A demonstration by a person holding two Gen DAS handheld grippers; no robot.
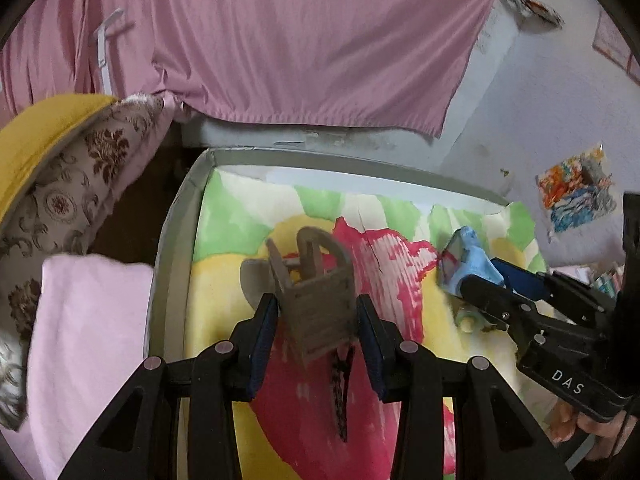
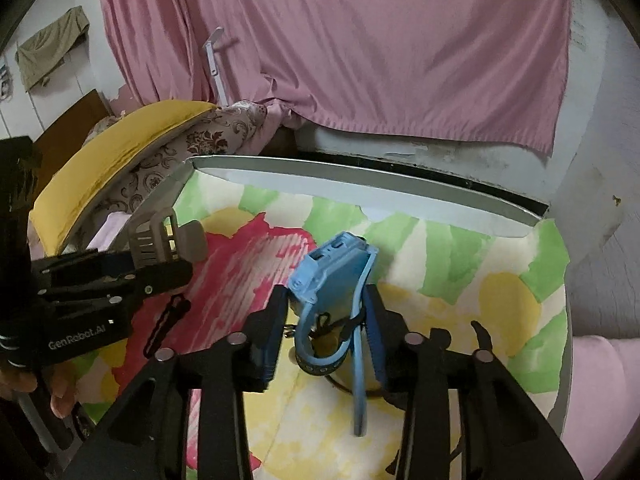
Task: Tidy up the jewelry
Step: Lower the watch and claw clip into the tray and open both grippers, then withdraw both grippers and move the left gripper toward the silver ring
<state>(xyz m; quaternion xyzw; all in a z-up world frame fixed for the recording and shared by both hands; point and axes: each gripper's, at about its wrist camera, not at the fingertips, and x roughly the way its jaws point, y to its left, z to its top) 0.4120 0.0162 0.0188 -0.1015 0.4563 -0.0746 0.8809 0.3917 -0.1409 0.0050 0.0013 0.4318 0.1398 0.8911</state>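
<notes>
My left gripper is shut on a small grey-brown wooden stand, held tilted above the flowered table; the stand shows in the right wrist view too. A dark beaded piece lies under it. My right gripper is shut on a light blue box with blue straps hanging down and a dark cord at its base. The right gripper holds the blue box right of the stand.
The table has a bright flowered cover and a grey raised rim. A pink curtain hangs behind. Yellow and patterned cushions and a pink cloth lie to the left. A dark strip lies on the cover.
</notes>
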